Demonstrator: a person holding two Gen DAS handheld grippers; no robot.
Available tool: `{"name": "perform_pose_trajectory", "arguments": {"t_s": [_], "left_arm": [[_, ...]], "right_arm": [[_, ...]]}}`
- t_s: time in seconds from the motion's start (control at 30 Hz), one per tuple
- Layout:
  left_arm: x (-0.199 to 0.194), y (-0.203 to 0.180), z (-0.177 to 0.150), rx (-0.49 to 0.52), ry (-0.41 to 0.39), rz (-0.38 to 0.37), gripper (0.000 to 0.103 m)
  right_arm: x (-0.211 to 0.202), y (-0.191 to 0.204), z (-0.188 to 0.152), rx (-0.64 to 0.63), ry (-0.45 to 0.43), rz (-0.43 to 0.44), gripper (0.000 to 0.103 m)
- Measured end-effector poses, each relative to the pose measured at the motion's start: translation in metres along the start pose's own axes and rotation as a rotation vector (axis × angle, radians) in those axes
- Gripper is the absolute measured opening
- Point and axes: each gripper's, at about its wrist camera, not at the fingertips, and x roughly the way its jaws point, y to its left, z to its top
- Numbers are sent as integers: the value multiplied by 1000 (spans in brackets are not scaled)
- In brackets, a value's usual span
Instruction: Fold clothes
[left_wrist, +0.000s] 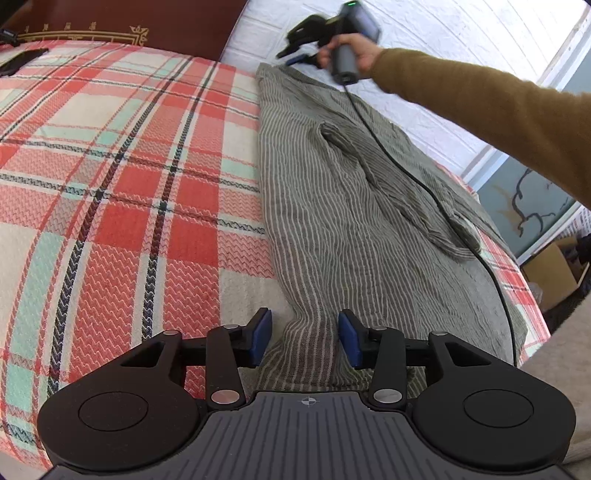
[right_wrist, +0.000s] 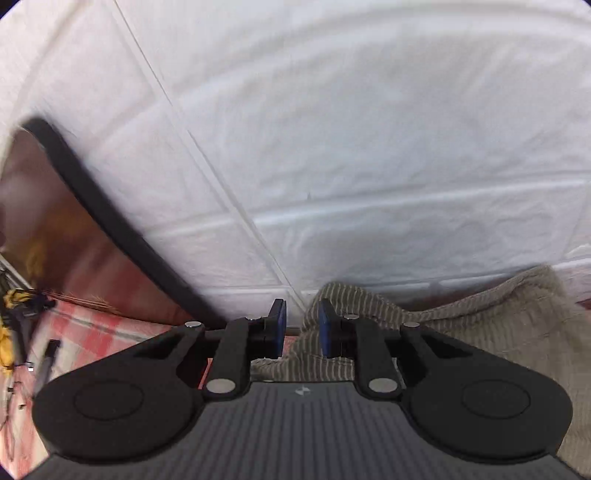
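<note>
Cloth, grey-green with pale stripes: garment (left_wrist: 332, 221) spread lengthwise over red, cream and mint plaid bedspread (left_wrist: 129, 184), far end by white brick-pattern wall (left_wrist: 443, 55). Left gripper (left_wrist: 304, 338) low over near end, jaws well apart, blue pads clear of the fabric running between them. Right gripper (right_wrist: 302, 328) at far corner, jaws close with a slim gap, fabric edge in it; pinched or not, cannot tell. Gold crown-and-line ornament on brown headboard (left_wrist: 147, 18), lettering unreadable.
</note>
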Motion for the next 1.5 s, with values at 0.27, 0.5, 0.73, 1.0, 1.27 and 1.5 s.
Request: {"name": "perform_pose_trajectory", "arguments": {"t_s": [0.27, 0.5, 0.73, 1.0, 1.27, 1.5], "left_arm": [[-6, -12, -13, 49, -28, 18, 74], [-10, -21, -23, 75, -53, 49, 75], [-10, 1, -24, -103, -27, -25, 5], [-19, 2, -35, -148, -42, -5, 10], [-57, -25, -27, 32, -50, 94, 64], [-51, -61, 12, 160, -146, 94, 73]], "right_arm": [[-141, -27, -62, -149, 66, 69, 44], [-241, -49, -177, -176, 142, 200, 46], [-304, -74, -241, -36, 137, 277, 52], [-342, -101, -265, 37, 90, 250, 53], [-356, -132, -268, 75, 27, 169, 54], [-348, -157, -251, 131, -74, 6, 56]]}}
